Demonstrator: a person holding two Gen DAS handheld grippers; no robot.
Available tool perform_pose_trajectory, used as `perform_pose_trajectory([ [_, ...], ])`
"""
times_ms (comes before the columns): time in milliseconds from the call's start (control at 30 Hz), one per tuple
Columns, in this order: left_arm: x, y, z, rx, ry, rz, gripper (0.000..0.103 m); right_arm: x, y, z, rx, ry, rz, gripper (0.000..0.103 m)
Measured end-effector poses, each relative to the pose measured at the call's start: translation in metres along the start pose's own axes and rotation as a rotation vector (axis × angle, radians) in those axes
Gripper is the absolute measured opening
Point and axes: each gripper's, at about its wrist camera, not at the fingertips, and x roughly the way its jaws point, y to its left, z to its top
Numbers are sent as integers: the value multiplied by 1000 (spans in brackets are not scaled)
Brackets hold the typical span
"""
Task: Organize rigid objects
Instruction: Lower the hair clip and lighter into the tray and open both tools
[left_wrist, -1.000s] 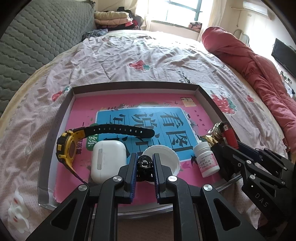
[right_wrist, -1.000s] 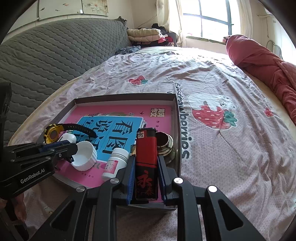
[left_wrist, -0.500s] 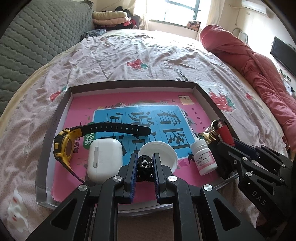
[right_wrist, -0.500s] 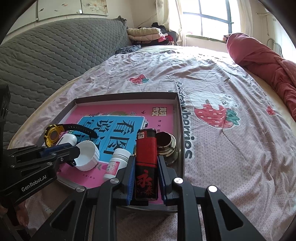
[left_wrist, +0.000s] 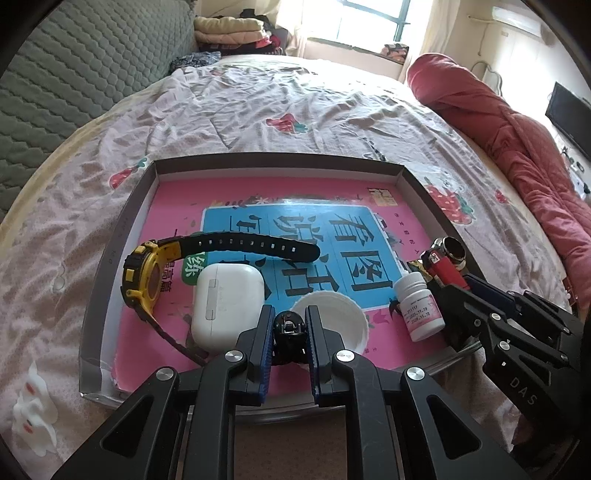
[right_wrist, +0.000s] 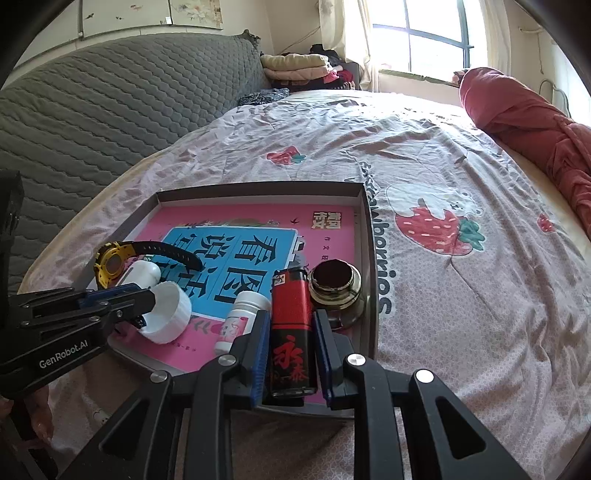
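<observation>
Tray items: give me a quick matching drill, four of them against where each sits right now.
Things:
1. lighter
2. watch
3. pill bottle
4. earbud case

Places:
A. lying on the tray, just right of the watch face
B. between the right gripper fingers
C. lying between the white lid and the lighter
D. at the tray's left side, strap stretched toward the middle

Pairs: 1-B, 2-D, 3-C, 4-A
</observation>
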Motion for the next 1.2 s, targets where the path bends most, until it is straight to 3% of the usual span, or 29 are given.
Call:
perform_pose_trajectory([
  [300, 7, 10, 0, -20, 18, 11, 17, 0, -1, 1, -4, -9, -3, 25],
  [533, 3, 14, 2, -35, 1, 5, 21, -4, -3, 3, 10, -31, -2, 39],
  [600, 1, 15, 3, -40, -6, -4, 25, -6, -4, 4, 12, -39, -6, 40],
  [733, -7, 13, 5, -33, -40, -1, 45, -12, -5, 6, 19, -64, -13, 40],
  [900, -13, 15, 8, -34, -63, 13, 50, -20, -6, 9, 34, -108, -9, 41],
  [1033, -18, 18, 10, -36, -76, 26, 51, -22, -5, 10, 41, -118, -15, 48],
  [1200, -26, 20, 11, -28, -107, 56, 61, -23, -4, 11, 44, -132, -36, 49],
])
